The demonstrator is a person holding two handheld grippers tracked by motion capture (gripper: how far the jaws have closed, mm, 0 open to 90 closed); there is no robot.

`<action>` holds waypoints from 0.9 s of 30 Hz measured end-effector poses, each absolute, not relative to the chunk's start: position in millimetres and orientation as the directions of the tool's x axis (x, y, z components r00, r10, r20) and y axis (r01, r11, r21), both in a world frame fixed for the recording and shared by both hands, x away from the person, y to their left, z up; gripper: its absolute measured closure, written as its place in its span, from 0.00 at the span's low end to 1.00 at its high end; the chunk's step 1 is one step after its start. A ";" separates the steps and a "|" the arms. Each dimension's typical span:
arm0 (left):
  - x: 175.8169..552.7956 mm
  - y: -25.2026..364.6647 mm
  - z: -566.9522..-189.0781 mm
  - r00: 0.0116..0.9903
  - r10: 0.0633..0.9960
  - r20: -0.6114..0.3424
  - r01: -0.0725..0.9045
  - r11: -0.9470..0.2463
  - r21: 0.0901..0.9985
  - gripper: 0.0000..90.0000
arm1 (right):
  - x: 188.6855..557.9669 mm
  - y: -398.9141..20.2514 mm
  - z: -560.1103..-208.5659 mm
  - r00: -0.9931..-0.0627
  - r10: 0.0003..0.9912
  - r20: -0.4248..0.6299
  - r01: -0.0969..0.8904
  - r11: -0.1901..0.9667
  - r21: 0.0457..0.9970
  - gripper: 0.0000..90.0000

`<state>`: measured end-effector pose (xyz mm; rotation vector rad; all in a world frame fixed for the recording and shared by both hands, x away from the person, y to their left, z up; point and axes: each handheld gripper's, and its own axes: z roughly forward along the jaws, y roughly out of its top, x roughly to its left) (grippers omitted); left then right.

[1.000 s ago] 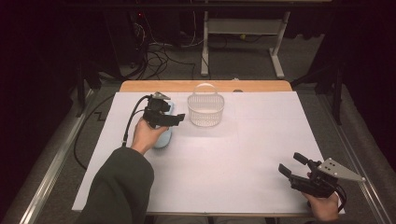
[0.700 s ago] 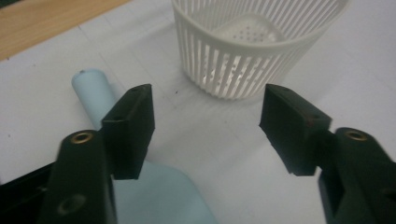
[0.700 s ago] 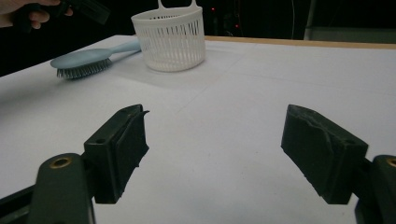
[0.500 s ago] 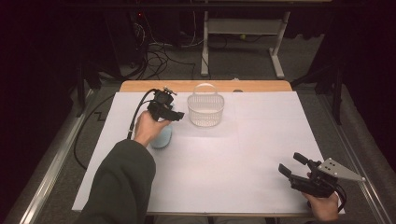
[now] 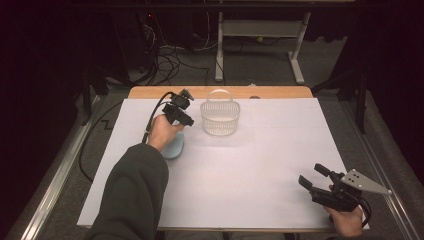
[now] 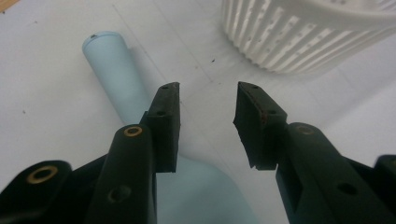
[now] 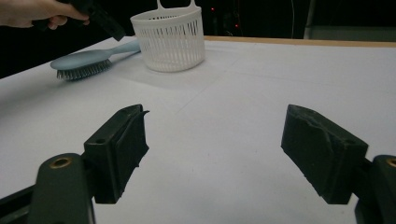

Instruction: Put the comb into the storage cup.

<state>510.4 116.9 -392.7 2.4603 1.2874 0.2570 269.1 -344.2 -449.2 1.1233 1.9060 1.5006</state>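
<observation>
In the upper left of the high view, the left hand-held gripper [image 5: 186, 121] hovers over the worktop [image 5: 260, 165] just left of the white slatted basket [image 5: 220, 119], above a pale blue hairbrush [image 5: 173, 146] that lies flat, mostly hidden there under the hand. In the left gripper view the brush handle [image 6: 112, 70] runs up toward the upper left of the frame, and the jaws stand at a middling gap, having just been closing, with nothing pinched between them; the left pad [image 6: 168, 126] sits over the edge of the handle where it widens into the head (so the grip looks aimed at that neck, though the line-up seems a little off to one side). The right gripper view shows the brush bristles-down, its handle tip reaching toward the basket, which suggests the basket is where it is meant to go.

At the lower right of the high view, the right hand-held gripper [image 5: 315, 176] rests near the worktop's edge, jaws spread wide and empty, probably parked out of the way while the other hand works.
</observation>
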 end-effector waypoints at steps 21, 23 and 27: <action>528.5 124.2 -416.9 0.512 0.858 0.031 0.809 -0.495 0.316 0.98 | 268.5 -344.7 -449.3 -0.559 0.819 0.128 0.312 0.066 0.948 0.25; 528.9 124.3 -417.2 0.512 0.858 0.037 0.809 -0.497 0.314 0.98 | 268.4 -344.7 -449.3 -0.557 0.820 0.129 0.313 0.064 0.948 0.25; 529.4 125.2 -418.4 0.507 0.860 0.056 0.810 -0.497 0.311 0.98 | 268.3 -344.9 -449.4 -0.557 0.820 0.131 0.314 0.062 0.948 0.25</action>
